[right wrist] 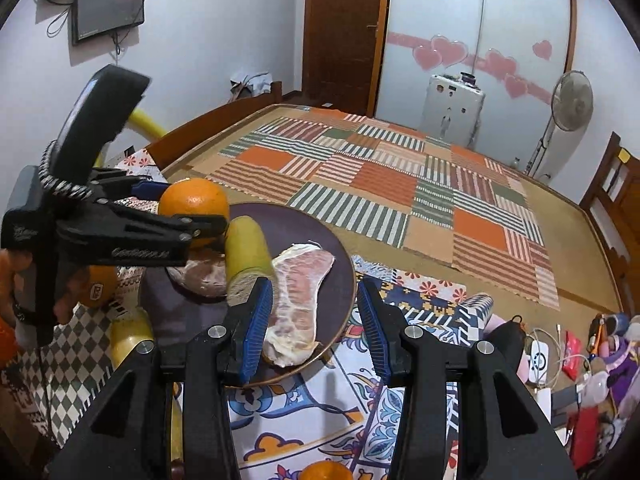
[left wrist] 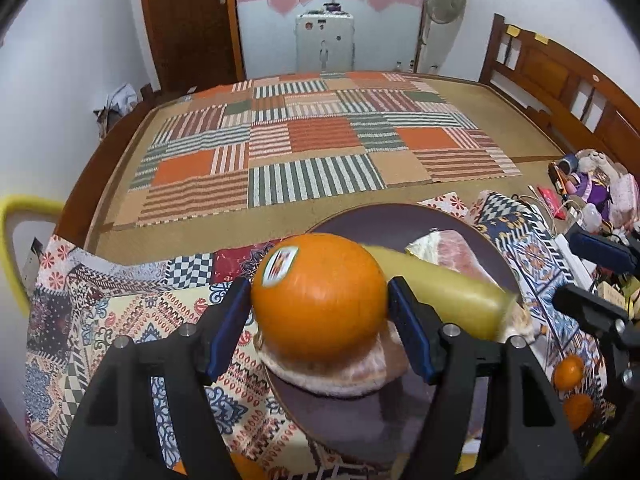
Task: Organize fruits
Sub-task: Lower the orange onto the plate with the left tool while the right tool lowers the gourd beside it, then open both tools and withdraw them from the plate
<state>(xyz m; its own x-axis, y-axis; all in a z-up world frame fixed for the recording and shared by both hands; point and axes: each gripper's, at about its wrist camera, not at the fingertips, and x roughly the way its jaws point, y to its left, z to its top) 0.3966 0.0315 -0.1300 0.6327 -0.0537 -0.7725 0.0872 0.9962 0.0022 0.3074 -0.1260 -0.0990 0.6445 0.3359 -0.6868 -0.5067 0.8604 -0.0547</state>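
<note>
My left gripper is shut on a stickered orange, holding it just above a peeled pomelo piece on the dark round plate. In the right wrist view the same orange sits in the left gripper over the plate. A yellow pomelo rind wedge and a peeled pomelo segment lie on the plate. My right gripper is open and empty, low over the plate's near edge by the segment.
Small oranges lie on the patterned cloth. Another orange and a yellow fruit sit left of the plate. Clutter with cables and toys fills the right. A patchwork mat lies beyond.
</note>
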